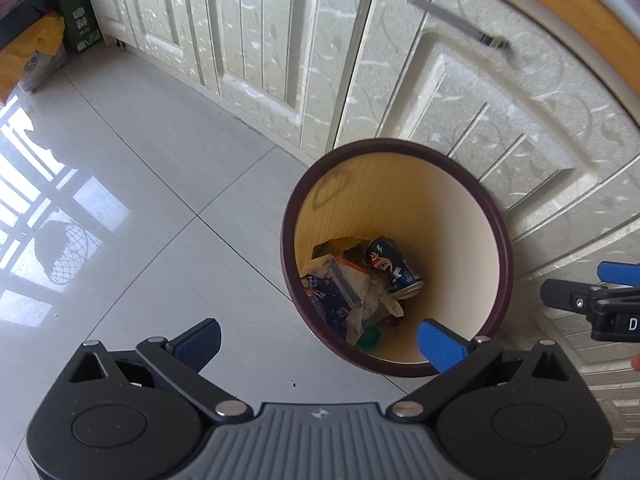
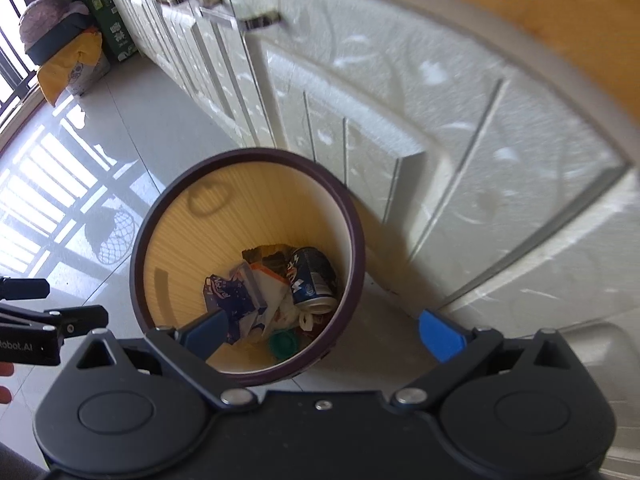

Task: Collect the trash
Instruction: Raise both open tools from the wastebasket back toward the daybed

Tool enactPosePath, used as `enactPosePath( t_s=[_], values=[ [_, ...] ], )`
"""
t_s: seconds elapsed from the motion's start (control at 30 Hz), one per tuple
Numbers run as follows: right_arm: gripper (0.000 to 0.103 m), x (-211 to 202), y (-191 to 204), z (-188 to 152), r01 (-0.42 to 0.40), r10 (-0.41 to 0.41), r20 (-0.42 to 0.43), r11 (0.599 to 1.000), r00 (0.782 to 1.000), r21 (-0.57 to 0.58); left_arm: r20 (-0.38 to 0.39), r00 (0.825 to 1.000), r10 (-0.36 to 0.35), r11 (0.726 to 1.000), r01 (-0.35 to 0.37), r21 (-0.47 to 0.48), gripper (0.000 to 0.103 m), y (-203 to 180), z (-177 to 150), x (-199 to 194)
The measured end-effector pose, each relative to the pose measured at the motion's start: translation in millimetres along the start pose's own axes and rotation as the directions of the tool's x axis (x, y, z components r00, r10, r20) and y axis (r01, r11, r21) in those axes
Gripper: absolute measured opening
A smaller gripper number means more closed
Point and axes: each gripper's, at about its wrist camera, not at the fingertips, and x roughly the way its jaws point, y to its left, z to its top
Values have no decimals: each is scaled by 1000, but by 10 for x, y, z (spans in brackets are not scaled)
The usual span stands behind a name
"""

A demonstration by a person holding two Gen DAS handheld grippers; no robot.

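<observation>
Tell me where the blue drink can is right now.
The blue drink can lies on its side at the bottom of the round bin, on the cabinet side of the heap, beside the crumpled wrappers and beyond the green lid.

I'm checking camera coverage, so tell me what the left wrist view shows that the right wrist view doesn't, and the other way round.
Only the left wrist view shows the right gripper entering from its right edge, and a long cabinet handle up close.

Only the right wrist view shows a grey bundle on the yellow bag, and the window bars.

Both show the trash bin against the cabinets, holding a blue can, wrappers and a green lid, plus the green box and each view's own open fingers.
</observation>
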Motion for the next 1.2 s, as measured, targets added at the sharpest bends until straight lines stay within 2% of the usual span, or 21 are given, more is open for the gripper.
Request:
enactPosePath(
  t_s=[0.43,0.73,1.0,1.1,1.2],
  values=[
    [103,-692,-12,-164,30,-28,120,999,992,-14,113,994,4,999,1,-46,103,-17,-212,-686],
    [103,-1244,-10,-314,38,-39,208,999,977,8,211,977,-5,999,14,-41,103,-112,-349,-1203],
    [103,-1844,-74,-312,42,-47,334,999,941,25,326,945,-11,999,20,-24,103,-267,-329,-1723],
    [103,-2059,-132,-279,47,-55,390,998,919,29,379,925,-11,1000,18,-14,103,-350,-265,-1906],
    [103,-2247,-233,-226,56,-70,444,997,893,45,446,895,-12,1000,22,-17,103,-423,-173,-2085]
  ],
)
